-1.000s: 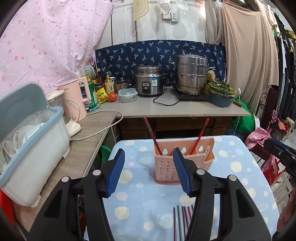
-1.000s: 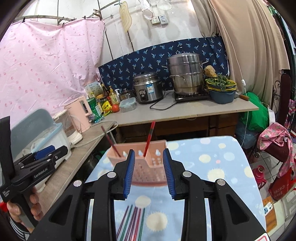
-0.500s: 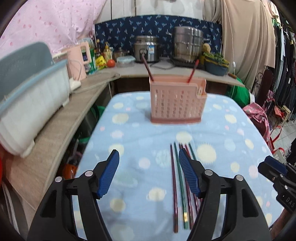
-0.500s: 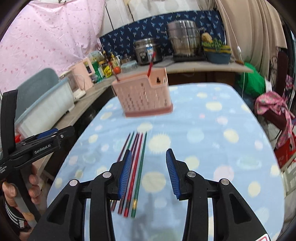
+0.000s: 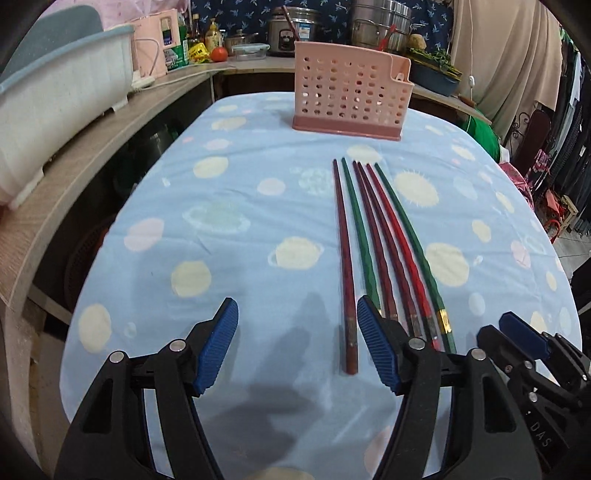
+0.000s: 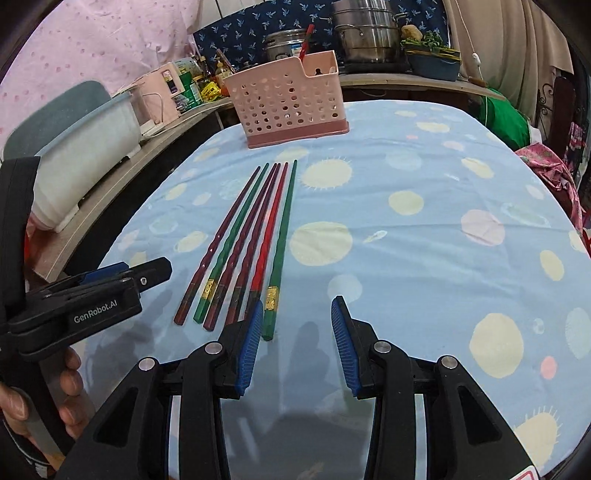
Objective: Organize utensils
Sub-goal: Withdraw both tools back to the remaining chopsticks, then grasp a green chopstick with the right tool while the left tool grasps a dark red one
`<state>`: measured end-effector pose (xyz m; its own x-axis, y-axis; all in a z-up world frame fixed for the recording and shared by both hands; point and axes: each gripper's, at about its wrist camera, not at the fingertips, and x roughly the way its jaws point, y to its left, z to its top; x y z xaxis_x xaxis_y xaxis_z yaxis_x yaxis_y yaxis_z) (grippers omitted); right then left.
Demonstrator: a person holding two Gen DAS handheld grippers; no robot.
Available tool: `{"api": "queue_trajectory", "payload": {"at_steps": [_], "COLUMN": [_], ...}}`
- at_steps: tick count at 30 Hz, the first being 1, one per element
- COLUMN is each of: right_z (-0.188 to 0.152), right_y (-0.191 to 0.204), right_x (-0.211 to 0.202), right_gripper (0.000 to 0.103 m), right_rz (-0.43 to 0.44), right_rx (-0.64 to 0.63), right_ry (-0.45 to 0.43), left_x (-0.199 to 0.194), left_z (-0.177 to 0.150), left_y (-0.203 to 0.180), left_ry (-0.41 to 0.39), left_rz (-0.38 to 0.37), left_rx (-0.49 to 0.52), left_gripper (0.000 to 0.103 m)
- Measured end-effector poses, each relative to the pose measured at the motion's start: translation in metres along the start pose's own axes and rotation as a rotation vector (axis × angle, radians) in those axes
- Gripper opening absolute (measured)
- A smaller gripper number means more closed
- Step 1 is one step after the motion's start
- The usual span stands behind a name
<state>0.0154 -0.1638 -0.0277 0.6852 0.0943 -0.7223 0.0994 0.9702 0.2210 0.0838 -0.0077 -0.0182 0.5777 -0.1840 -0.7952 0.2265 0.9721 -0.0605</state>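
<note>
Several chopsticks, dark red, green and red, lie side by side on the blue spotted tablecloth; they also show in the right wrist view. A pink perforated utensil holder stands beyond them at the far end, with a red chopstick in it. My left gripper is open and empty, low over the cloth just left of the chopsticks' near ends. My right gripper is open and empty, just right of the outer green chopstick's end.
A grey-blue dish bin sits on the wooden counter to the left. A rice cooker, steel pots, bottles and a pink kettle stand on the back counter. The table edge falls off at left and right.
Both grippers have tilted down and dropped toward the near ends of the chopsticks; the holder now looks farther off. Both stay open.
</note>
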Motion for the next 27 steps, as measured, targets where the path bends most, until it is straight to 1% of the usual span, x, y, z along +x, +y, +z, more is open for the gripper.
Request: {"api": "queue_trajectory", "payload": {"at_steps": [3, 6, 10, 12, 14, 20, 24, 27], "right_z": [-0.003, -0.003, -0.002, -0.002, -0.003, -0.005, -0.006, -0.006], "right_y": [0.005, 0.009, 0.011, 0.012, 0.012, 0.012, 0.008, 0.006], "right_x": [0.006, 0.012, 0.018, 0.021, 0.024, 0.024, 0.023, 0.023], "right_gripper": [0.038, 0.038, 0.035, 0.028, 0.024, 0.016, 0.01, 0.007], "right_rz": [-0.004, -0.013, -0.024, -0.021, -0.026, -0.043, -0.048, -0.046], "right_rx": [-0.005, -0.018, -0.024, -0.027, -0.033, -0.042, -0.04, -0.033], "right_ry": [0.002, 0.003, 0.0, 0.008, 0.011, 0.003, -0.001, -0.003], "left_x": [0.003, 0.006, 0.012, 0.015, 0.018, 0.02, 0.021, 0.02], "left_z": [-0.005, -0.01, -0.013, -0.015, -0.017, -0.018, -0.019, -0.019], "left_y": [-0.002, -0.007, -0.011, -0.013, -0.014, -0.013, -0.013, -0.012], "left_ry": [0.006, 0.007, 0.015, 0.021, 0.025, 0.016, 0.011, 0.006], "left_rz": [-0.008, 0.001, 0.008, 0.009, 0.011, 0.02, 0.025, 0.033], "left_rx": [0.003, 0.02, 0.03, 0.035, 0.036, 0.04, 0.045, 0.045], "left_gripper": [0.063, 0.063, 0.063, 0.062, 0.06, 0.056, 0.056, 0.051]}}
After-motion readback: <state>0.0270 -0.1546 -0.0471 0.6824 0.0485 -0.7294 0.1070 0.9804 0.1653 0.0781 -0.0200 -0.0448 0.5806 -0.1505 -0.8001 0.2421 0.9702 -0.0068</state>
